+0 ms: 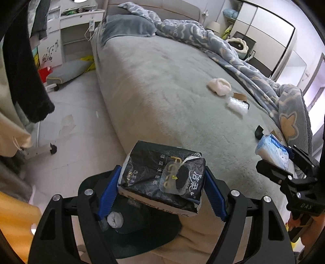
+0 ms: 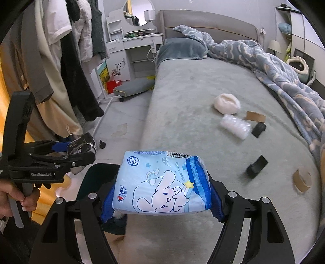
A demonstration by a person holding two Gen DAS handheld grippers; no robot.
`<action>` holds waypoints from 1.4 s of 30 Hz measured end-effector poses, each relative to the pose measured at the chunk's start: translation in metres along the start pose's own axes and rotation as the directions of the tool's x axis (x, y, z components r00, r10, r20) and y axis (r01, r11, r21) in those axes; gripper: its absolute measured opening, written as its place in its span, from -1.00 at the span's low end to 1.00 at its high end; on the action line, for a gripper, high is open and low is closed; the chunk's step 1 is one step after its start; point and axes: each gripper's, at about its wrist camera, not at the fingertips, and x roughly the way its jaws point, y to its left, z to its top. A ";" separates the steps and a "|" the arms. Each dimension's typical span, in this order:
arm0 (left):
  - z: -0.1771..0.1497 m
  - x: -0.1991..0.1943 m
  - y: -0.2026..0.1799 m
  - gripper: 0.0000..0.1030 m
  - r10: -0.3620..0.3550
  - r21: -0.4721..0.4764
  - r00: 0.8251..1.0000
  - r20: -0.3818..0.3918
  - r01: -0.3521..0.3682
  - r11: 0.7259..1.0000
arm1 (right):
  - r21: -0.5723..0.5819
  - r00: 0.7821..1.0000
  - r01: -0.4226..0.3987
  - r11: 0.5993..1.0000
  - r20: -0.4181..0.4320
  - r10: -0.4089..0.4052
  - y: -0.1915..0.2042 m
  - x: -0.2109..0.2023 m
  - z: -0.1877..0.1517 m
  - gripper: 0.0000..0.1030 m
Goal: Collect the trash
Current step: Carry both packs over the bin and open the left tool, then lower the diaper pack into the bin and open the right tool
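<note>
Black packet, bin below, bed beyond

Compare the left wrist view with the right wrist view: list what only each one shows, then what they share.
Only the left wrist view: the white wad lying in the dark bin beneath the left gripper.

Only the right wrist view: the round mirror, the cardboard ring and the hand that holds the left gripper.

Both: the black tissue pack clamped in the left gripper, the blue tissue pack clamped in the right gripper, the bubble wrap and the bed.
</note>
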 end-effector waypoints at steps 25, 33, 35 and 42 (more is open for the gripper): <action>-0.059 0.036 0.086 0.55 0.004 -0.106 0.951 -0.308 -0.038 0.994 | -0.035 0.991 -0.105 0.994 -0.091 0.101 0.080 0.051 0.000 0.45; -0.072 0.041 0.107 0.66 -0.063 -0.164 0.924 -0.377 0.001 0.986 | -0.041 0.984 -0.111 0.993 -0.144 0.104 0.095 0.075 -0.001 0.45; -0.073 0.039 0.109 0.71 -0.070 -0.166 0.925 -0.374 0.008 0.986 | -0.034 0.981 -0.124 0.992 -0.156 0.117 0.100 0.082 -0.001 0.45; -0.068 0.029 0.122 0.75 -0.055 -0.160 0.940 -0.337 0.001 0.987 | -0.034 0.972 -0.126 0.991 -0.206 0.116 0.112 0.104 -0.004 0.45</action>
